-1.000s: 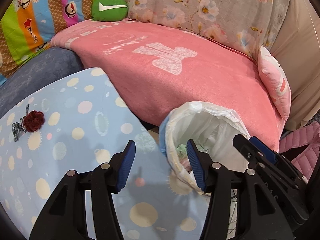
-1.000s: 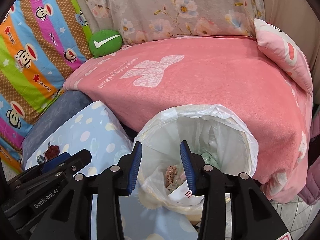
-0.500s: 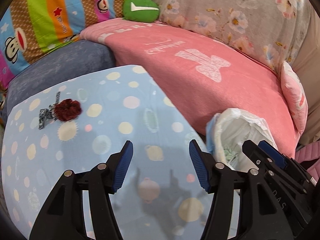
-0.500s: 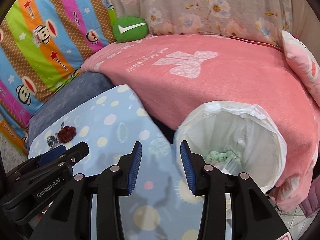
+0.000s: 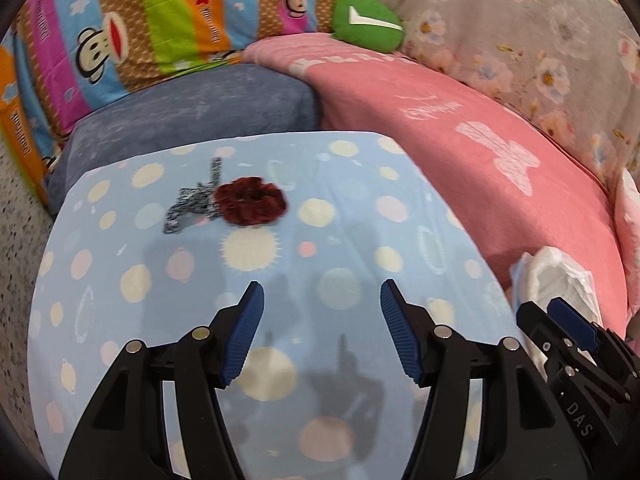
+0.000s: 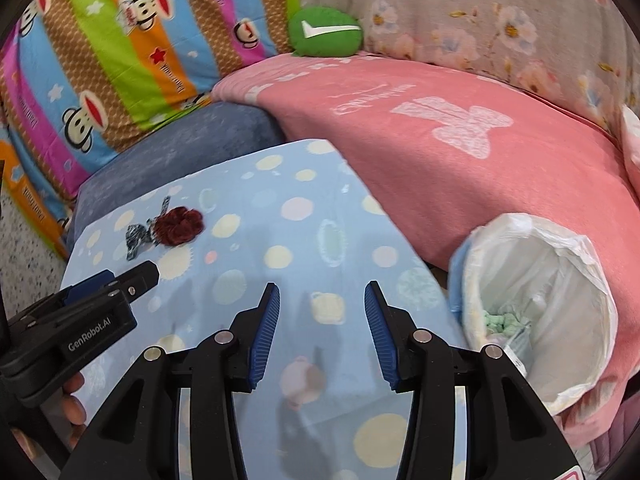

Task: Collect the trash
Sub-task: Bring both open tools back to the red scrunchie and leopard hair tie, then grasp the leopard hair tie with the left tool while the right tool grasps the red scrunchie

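Left wrist view: left claw [image 5: 322,294] spread, jaws just been opening, nothing between them, above blue spotted worktop [image 5: 120,280]. Dark red scrunchie [image 5: 252,200] and grey patterned scrap [image 5: 192,204] lie touching, ahead and left of claw. Right claw [image 6: 320,296] also spread and just opening, empty; white-lined bin [image 6: 560,280] just right of it, green scraps inside.

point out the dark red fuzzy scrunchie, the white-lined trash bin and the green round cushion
dark red fuzzy scrunchie [image 5: 251,200], left wrist view, its middle
white-lined trash bin [image 6: 592,280], right wrist view, liner's far rim
green round cushion [image 6: 324,32], right wrist view, its front face
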Available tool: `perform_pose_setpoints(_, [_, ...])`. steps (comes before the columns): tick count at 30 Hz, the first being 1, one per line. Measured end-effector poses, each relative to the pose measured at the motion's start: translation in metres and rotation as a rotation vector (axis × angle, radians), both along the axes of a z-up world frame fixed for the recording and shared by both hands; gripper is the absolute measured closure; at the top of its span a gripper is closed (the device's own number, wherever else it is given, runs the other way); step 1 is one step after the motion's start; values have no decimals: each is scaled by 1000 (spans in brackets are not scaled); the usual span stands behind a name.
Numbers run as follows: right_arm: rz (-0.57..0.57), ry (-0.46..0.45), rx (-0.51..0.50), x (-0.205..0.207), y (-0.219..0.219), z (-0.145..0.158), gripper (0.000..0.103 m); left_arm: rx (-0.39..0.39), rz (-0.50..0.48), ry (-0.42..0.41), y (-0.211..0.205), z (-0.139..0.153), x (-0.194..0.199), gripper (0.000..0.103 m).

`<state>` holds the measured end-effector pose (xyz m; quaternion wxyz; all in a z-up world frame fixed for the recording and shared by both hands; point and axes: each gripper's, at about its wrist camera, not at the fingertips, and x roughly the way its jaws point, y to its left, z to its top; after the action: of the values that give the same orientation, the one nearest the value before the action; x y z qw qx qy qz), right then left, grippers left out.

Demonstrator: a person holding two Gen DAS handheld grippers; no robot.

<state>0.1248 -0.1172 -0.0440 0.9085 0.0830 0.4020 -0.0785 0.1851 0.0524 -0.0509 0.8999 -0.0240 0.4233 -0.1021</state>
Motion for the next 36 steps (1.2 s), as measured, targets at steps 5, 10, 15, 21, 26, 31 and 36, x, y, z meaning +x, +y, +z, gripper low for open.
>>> perform_pose_setpoints(5, [60, 22, -16, 22, 33, -10, 53, 21, 76, 12, 40, -12, 15, 37])
perform_pose_setpoints(10, [115, 46, -32, 52, 63, -21, 52, 51, 140, 25, 79, -23, 37, 33])
perform_pose_setpoints(15, [162, 65, -34, 90, 89, -32, 48, 62, 188, 24, 107, -29, 67, 20])
perform_pose_setpoints(21, [190, 91, -1, 140, 110, -47, 48, 67, 207, 29, 118, -36, 109, 15])
perform_pose_setpoints(26, [210, 103, -17, 175, 124, -58, 48, 43, 233, 52, 122, -47, 143, 15])
perform_pose_setpoints(31, [216, 122, -17, 203, 132, -72, 48, 33, 249, 90, 123, -61, 168, 15])
perform_pose_setpoints(36, [217, 134, 0, 219, 133, -83, 48, 34, 236, 123, 123, -77, 179, 26])
